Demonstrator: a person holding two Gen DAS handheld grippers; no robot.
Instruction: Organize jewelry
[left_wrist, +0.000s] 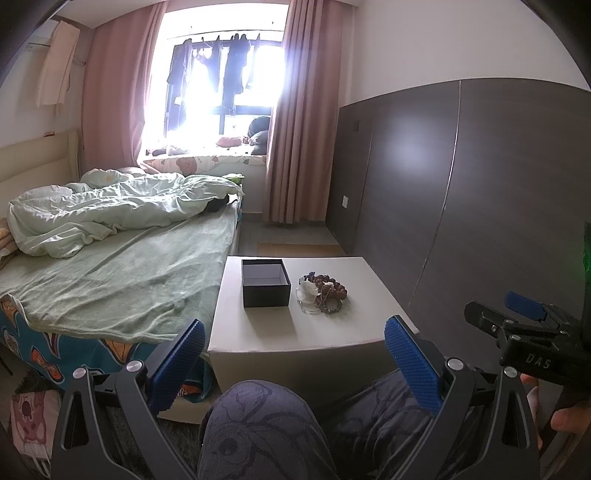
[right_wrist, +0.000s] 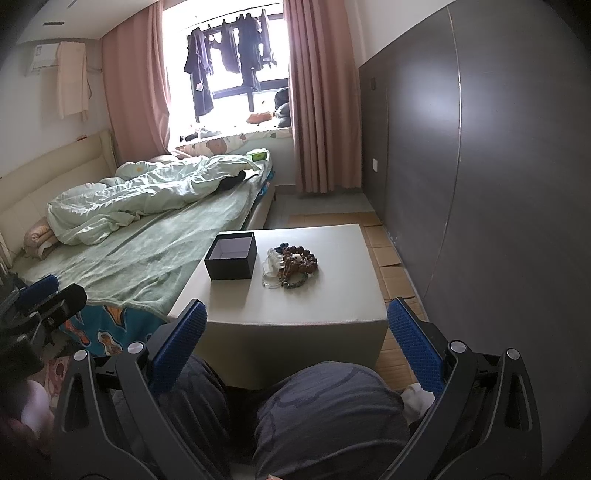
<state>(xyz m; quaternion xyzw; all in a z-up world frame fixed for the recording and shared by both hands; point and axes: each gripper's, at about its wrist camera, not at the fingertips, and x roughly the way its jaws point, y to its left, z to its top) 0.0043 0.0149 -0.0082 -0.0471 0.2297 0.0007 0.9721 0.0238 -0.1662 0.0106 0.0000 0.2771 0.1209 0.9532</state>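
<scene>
A pile of jewelry (left_wrist: 322, 292), brown bead bracelets with white and clear pieces, lies on a white low table (left_wrist: 295, 325). An open, empty black box (left_wrist: 265, 283) stands just left of the pile. Both show in the right wrist view too: the pile (right_wrist: 291, 266), the box (right_wrist: 231, 260), the table (right_wrist: 295, 302). My left gripper (left_wrist: 295, 363) is open and empty, held back above the person's knees, short of the table. My right gripper (right_wrist: 297, 350) is open and empty, also short of the table's near edge. The right gripper also shows at the right of the left wrist view (left_wrist: 517, 321).
A bed (left_wrist: 110, 273) with green sheets and a rumpled duvet touches the table's left side. A dark wall panel (left_wrist: 480, 184) runs along the right. Cardboard sheets (right_wrist: 388, 258) lie on the floor between table and wall. The person's knees (right_wrist: 325, 413) sit below the grippers.
</scene>
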